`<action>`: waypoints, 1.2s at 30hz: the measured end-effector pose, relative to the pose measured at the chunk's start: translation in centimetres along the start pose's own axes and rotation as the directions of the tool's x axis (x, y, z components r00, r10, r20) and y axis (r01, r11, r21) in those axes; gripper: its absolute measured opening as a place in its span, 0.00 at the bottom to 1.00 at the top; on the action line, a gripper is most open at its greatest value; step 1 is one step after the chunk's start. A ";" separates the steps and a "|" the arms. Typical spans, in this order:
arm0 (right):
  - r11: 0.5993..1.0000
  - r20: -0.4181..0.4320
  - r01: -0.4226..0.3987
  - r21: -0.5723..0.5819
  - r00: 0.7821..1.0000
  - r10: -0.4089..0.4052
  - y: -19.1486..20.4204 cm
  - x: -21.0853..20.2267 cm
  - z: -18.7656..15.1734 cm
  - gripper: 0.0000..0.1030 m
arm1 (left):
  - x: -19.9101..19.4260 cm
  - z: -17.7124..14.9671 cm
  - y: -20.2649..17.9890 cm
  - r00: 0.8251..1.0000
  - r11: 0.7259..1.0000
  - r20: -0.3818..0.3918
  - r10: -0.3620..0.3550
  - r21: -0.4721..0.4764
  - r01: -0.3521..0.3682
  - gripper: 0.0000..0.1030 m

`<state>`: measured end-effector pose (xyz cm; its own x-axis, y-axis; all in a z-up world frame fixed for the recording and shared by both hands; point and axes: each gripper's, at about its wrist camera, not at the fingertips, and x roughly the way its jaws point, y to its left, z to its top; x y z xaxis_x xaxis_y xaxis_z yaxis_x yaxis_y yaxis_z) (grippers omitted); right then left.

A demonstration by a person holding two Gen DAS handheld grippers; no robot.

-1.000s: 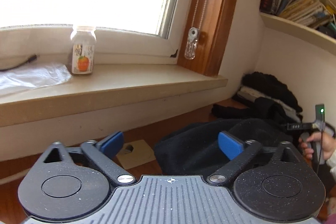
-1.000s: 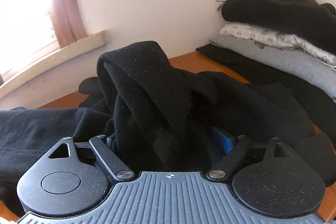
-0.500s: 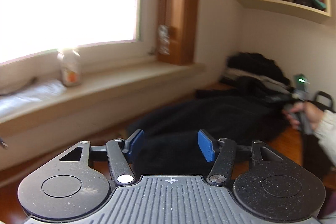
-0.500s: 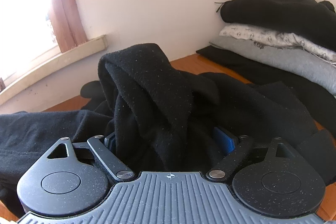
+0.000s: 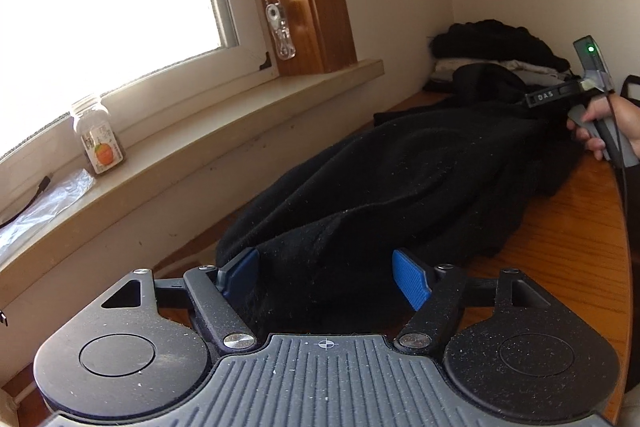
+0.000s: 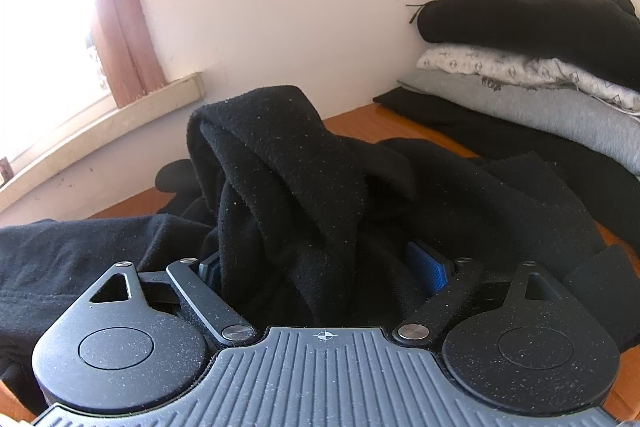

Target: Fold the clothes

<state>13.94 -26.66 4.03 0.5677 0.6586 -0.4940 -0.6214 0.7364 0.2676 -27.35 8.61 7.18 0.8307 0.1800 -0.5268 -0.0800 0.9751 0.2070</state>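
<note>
A black fleece garment lies stretched along the wooden table. My left gripper is at its near end, and its jaws are opening with a fold of the black cloth between the blue pads; the right pad stands clear of the fabric. My right gripper is shut on a thick bunch of the same garment, which rises in a peak above the jaws. In the left wrist view a hand holds that gripper at the garment's far end.
A stack of folded clothes, black on white on grey, sits in the corner against the wall. A window sill runs along the left, with a small bottle and a plastic bag on it. Bare wood shows at the table's right edge.
My left gripper has come in over the near end of the garment and rolled; its jaws narrowed, then widened, and cloth now lies between them. The right gripper has kept still with its bunch.
</note>
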 end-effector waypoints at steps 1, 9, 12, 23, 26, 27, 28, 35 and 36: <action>1.000 0.000 -0.001 0.000 1.000 0.001 -0.1 0.0 0.0 0.84 | 0.1 0.0 0.0 1.000 1.000 -0.002 0.001 0.001 -0.001 0.74; 1.000 0.012 -0.012 0.016 1.000 0.012 -0.4 -0.3 -0.2 0.83 | 1.4 0.1 0.3 0.999 1.000 -0.035 -0.030 0.001 0.030 0.34; 0.998 0.040 -0.046 0.048 0.998 0.044 -1.1 -0.9 -0.2 0.83 | 1.4 0.3 0.7 0.999 1.000 -0.025 -0.026 0.004 0.026 0.14; 0.996 0.022 -0.090 0.015 0.996 0.089 -1.4 -2.5 2.8 0.24 | -2.4 3.0 3.8 0.991 0.996 0.136 -0.003 -0.083 0.014 0.06; 0.995 0.069 -0.096 -0.033 0.993 0.098 0.2 -3.1 5.5 0.18 | -3.5 5.0 4.4 0.982 0.997 0.185 0.039 -0.071 -0.026 0.06; 0.994 0.092 -0.094 -0.057 0.991 0.099 1.0 -3.3 6.7 0.17 | -3.8 5.9 4.8 0.979 0.996 0.195 0.062 -0.068 -0.050 0.06; 0.993 0.126 -0.090 -0.079 0.987 0.099 1.9 -3.5 8.0 0.16 | -4.1 6.8 5.3 0.975 0.995 0.201 0.091 -0.067 -0.079 0.06; 0.992 0.235 -0.028 -0.120 0.970 0.056 7.8 -2.4 13.7 0.45 | -1.3 10.1 9.6 0.964 0.970 0.124 0.235 -0.101 -0.223 0.08; 0.990 0.211 -0.025 -0.141 0.976 0.055 8.1 -2.0 13.2 0.46 | -0.8 9.9 9.6 0.968 0.971 0.109 0.225 -0.102 -0.214 0.11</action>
<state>14.90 -20.00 18.09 0.6338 0.7159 -0.2930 -0.7053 0.6903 0.1610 -23.36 16.54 17.73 0.8464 0.3793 -0.3738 -0.3117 0.9220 0.2297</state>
